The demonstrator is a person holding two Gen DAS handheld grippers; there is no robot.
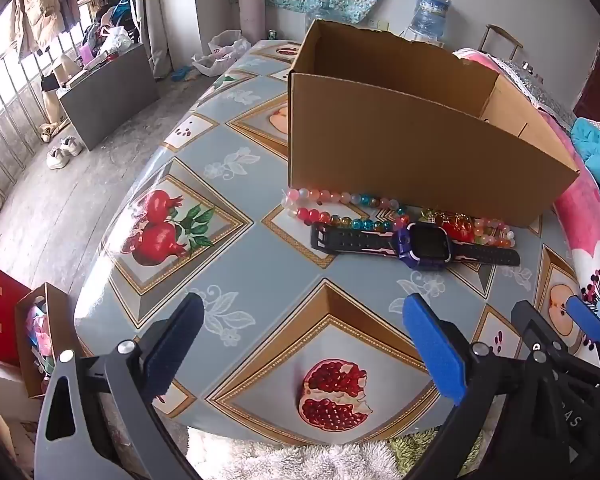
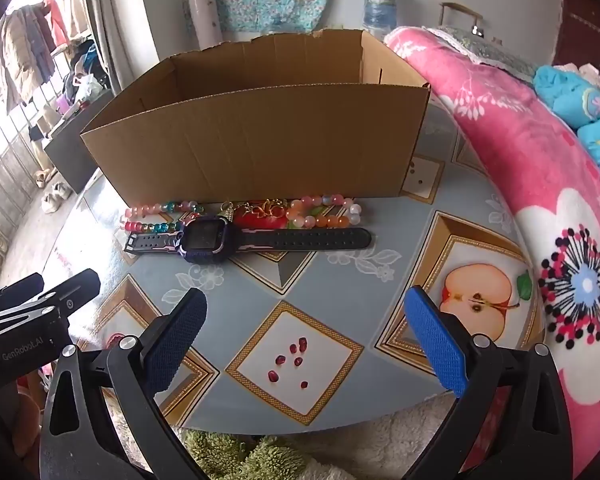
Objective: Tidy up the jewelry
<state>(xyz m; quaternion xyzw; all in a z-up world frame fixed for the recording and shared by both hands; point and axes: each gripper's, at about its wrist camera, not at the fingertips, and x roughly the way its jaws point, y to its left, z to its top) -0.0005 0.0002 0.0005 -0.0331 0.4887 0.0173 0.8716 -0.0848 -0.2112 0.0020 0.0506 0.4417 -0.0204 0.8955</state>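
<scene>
Left gripper (image 1: 302, 344) and right gripper (image 2: 306, 340) hover above the worktop (image 2: 340, 280), fingers spread wide and empty. At 12 o'clock from both, a watch (image 2: 204, 242) lies flat, touching two bead bracelets (image 2: 160, 216) (image 2: 324, 212) beside the cardboard box (image 2: 260, 140).

Both fisheyes sat low at the near edge of the fruit-patterned blue tablecloth table (image 1: 236, 216), facing the open brown cardboard box (image 1: 412, 148). The left view looked from the left, the right more head-on. Both shared the box, black-strapped purple smartwatch (image 2: 204, 240) and multicoloured bead strands (image 2: 160, 216).
</scene>
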